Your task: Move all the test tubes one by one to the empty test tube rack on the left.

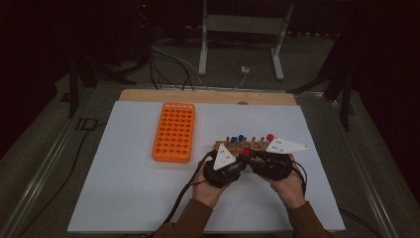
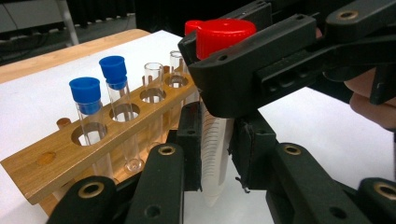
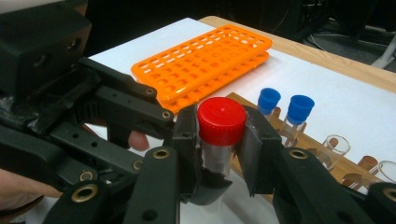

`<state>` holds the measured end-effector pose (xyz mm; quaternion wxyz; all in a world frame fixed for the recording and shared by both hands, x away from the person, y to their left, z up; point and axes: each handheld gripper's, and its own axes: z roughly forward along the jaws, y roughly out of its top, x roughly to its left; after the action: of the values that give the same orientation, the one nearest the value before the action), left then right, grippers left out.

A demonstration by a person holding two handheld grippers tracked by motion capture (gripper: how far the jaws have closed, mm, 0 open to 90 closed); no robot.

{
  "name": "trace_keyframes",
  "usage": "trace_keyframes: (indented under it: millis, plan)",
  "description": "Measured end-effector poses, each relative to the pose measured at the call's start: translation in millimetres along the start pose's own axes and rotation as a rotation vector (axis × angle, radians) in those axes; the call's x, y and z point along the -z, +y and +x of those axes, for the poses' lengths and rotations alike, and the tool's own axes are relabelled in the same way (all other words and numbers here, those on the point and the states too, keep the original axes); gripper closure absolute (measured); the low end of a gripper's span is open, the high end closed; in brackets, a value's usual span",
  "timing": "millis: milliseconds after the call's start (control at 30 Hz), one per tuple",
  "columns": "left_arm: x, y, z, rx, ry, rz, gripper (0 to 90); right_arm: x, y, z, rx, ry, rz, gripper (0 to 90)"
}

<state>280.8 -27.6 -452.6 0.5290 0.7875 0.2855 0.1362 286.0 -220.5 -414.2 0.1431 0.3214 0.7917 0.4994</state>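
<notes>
Red-capped tube (image 2: 215,140) hangs upright between both grippers, just above the white tabletop (image 1: 129,188). Left gripper (image 2: 215,154) has its jaws clamped on the tube's clear body, where fine graduation marks show, too small to read. Right gripper (image 3: 219,144) jaws grip it just under the cap. Beyond stands a wooden rack (image 2: 70,156) with two blue-capped tubes (image 2: 86,100) and open ones. Farther left lies an orange rack (image 1: 173,131).

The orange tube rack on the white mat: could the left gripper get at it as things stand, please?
Probably not at once: the left gripper is shut on the red-capped tube, which the right gripper also clamps. The mat between it and the orange rack lies bare, so the path itself looks free.
</notes>
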Motion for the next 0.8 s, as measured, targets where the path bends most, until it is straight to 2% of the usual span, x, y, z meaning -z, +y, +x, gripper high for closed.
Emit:
trace_keyframes:
  millis: [100, 167, 200, 233, 300, 367, 433, 533, 567, 633, 800]
  plan:
    - [0.2, 0.3, -0.1, 0.0, -0.003, -0.01, 75.2, 1.7, 0.0, -1.2, -0.005, 0.0, -0.009, 68.4]
    - [1.6, 1.0, 2.4, 0.007, 0.009, -0.016, 75.2, 3.7, 0.5, -2.1, -0.002, 0.003, -0.033, 58.5]
    - [1.6, 1.0, 2.4, 0.007, 0.009, -0.016, 75.2, 3.7, 0.5, -2.1, -0.002, 0.003, -0.033, 58.5]
    - [2.5, 1.0, 4.0, 0.011, 0.015, -0.019, 75.2, 6.6, 1.6, -2.6, 0.0, -0.007, -0.06, 45.1]
    - [6.9, 1.8, 10.1, 0.035, 0.029, -0.035, 75.2, 8.7, 2.6, -4.2, -0.01, -0.026, -0.079, 34.5]
    - [10.9, 2.6, 14.2, 0.041, 0.04, -0.046, 75.2, 10.7, 2.7, -5.3, -0.02, -0.049, -0.106, 24.4]
    - [13.3, 2.9, 16.2, 0.046, 0.045, -0.052, 75.2, 12.3, 2.7, -7.4, -0.025, -0.078, -0.112, 14.2]
    - [20.8, 3.8, 23.3, 0.057, 0.058, -0.069, 75.2, 17.7, 2.6, -13.3, -0.034, -0.093, -0.141, 4.7]
    - [23.2, 3.9, 25.5, 0.06, 0.057, -0.075, 75.2, 17.7, 2.6, -13.3, -0.034, -0.093, -0.141, 4.7]
    - [28.2, 4.1, 31.4, 0.07, 0.061, -0.084, 75.1, 25.0, 2.4, -19.9, -0.045, -0.123, -0.171, 0.9]
    - [32.2, 3.5, 39.5, 0.078, 0.075, -0.092, 75.0, 34.2, 4.2, -25.3, -0.056, -0.155, -0.202, 0.8]
